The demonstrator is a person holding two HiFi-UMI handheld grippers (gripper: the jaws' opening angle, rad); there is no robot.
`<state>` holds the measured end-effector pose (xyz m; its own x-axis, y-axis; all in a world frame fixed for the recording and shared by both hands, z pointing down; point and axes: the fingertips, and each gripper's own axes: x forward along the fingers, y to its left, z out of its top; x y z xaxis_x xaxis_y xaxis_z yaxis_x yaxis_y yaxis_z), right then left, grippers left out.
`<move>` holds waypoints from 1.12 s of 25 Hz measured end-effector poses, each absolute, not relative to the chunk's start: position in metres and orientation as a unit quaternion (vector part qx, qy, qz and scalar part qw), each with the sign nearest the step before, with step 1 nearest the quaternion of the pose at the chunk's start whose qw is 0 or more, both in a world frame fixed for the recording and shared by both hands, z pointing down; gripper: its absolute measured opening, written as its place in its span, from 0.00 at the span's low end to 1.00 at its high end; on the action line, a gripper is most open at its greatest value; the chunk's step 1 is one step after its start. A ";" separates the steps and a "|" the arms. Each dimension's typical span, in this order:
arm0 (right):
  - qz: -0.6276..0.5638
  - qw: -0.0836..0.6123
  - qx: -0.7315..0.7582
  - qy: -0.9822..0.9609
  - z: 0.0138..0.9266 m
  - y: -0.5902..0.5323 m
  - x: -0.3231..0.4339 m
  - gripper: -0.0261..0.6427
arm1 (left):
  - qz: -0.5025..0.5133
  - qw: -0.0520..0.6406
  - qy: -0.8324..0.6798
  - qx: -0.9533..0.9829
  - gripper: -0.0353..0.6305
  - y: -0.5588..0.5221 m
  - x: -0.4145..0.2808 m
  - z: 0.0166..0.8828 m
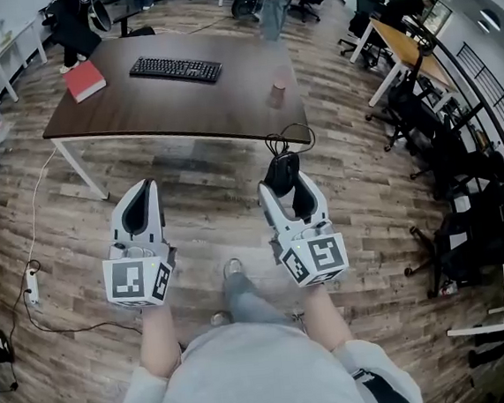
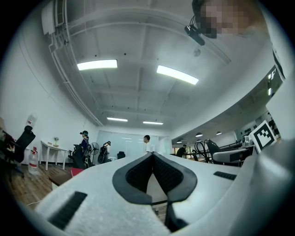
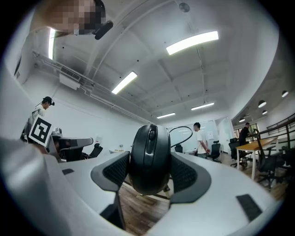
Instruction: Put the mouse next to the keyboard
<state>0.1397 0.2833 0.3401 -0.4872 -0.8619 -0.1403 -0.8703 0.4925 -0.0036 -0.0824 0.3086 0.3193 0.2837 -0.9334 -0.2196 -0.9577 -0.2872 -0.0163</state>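
You are gripping the mouse [image 3: 150,159] in the right gripper [image 1: 286,182]. Its jaws are clamping the mouse's sides, parted only by its width. The left gripper [image 2: 152,156] jaws are touching at the tips, holding nothing. The keyboard [image 1: 175,69] is lying on the far desk [image 1: 138,118], well apart from the mouse.

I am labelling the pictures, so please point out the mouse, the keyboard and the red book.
mouse [image 3: 150,159]: right gripper view, the middle of its black back, below the wheel.
keyboard [image 1: 175,69]: head view, the middle of its keys.
red book [image 1: 85,81]: head view, the middle of its cover.
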 end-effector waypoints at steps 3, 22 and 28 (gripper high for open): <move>0.034 0.064 -0.500 0.863 0.339 0.258 0.135 0.42 | 0.084 0.077 0.597 -0.794 0.07 0.286 -0.089 0.317; 0.035 0.071 -0.483 0.872 0.326 0.080 0.163 0.42 | 0.089 0.091 0.603 -0.788 0.07 0.112 -0.053 0.295; 0.036 0.075 -0.470 0.879 0.329 0.039 0.174 0.42 | 0.087 0.093 0.611 -0.781 0.07 0.075 -0.039 0.298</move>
